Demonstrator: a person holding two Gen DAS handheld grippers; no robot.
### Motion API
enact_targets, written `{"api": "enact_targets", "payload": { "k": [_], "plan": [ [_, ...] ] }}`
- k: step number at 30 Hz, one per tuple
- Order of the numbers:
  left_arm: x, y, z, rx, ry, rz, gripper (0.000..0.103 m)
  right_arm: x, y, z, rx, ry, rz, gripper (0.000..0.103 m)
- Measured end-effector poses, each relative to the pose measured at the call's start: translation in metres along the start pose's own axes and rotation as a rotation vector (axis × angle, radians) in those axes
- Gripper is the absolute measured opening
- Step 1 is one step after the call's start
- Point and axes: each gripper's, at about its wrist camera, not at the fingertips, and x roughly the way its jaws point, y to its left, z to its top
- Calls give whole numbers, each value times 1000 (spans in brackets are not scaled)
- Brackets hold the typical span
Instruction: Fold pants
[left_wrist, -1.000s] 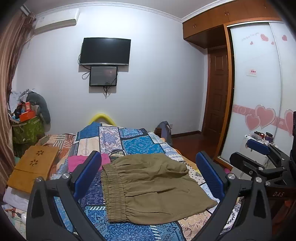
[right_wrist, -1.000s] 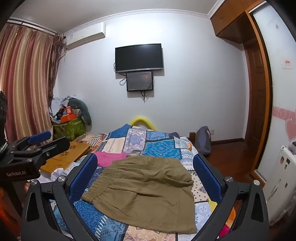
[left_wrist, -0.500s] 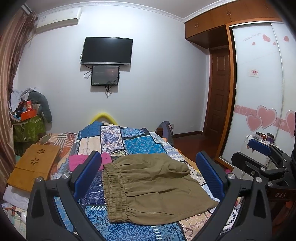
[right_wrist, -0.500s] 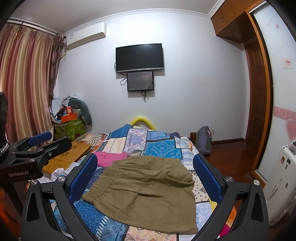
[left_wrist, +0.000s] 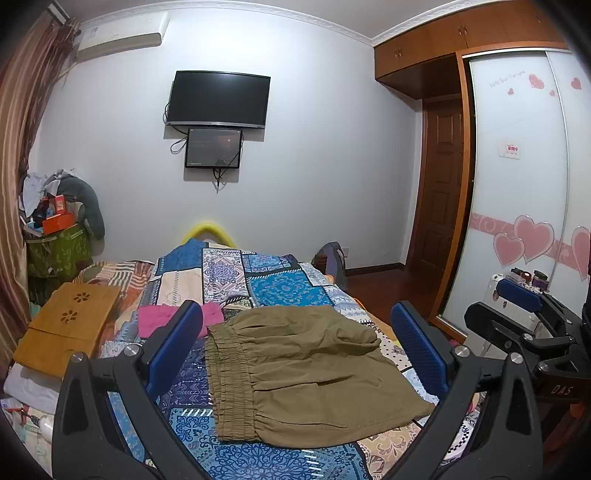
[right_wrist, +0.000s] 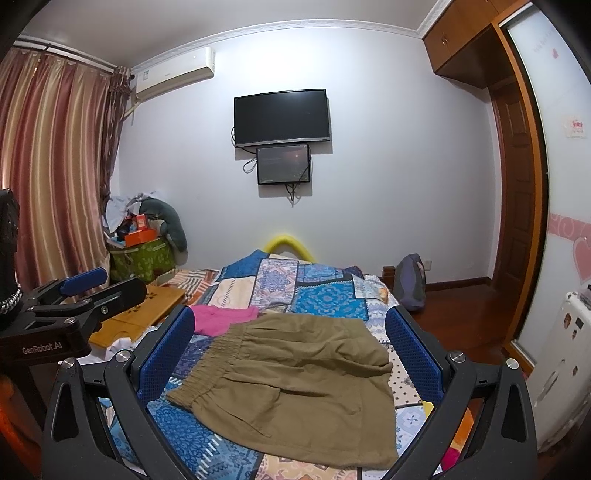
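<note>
Pants: the brown-green pants (left_wrist: 306, 373) lie flat on the bed, folded over so they look short, with the stretchy waist on the left side and the leg ends on the right
Pants from the other side: in the right camera the pants (right_wrist: 291, 384) sit between the two blue pads, with a pocket slit showing near the middle
Left claw: the left gripper (left_wrist: 295, 349) is wide open, up above the bed, and it holds nothing; its blue pads (left_wrist: 173, 347) are on both sides of the pants, not touching them
Right claw: the right gripper (right_wrist: 290, 350) is wide open too and holds nothing; it is above the near end of the bed
Bed: the patchwork blanket (left_wrist: 266, 280) is blue, white and orange, and the pants rest on top of it
Pink cloth: a pink cloth (right_wrist: 221, 319) lies just beside the waist of the pants, toward the far left
Wooden tray: a wooden tray (left_wrist: 66, 332) with flower holes sits on the left side of the bed
Wall: a black TV (right_wrist: 280, 116) hangs on the far wall with a small screen (right_wrist: 283, 164) right under it
</note>
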Motion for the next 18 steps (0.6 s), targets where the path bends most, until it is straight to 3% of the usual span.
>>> {"api": "enact_targets", "payload": {
  "k": [18],
  "plan": [
    [3,4,-3,-10,3,8,103,3,-1,2,-5,2,-5,103]
  ]
}}
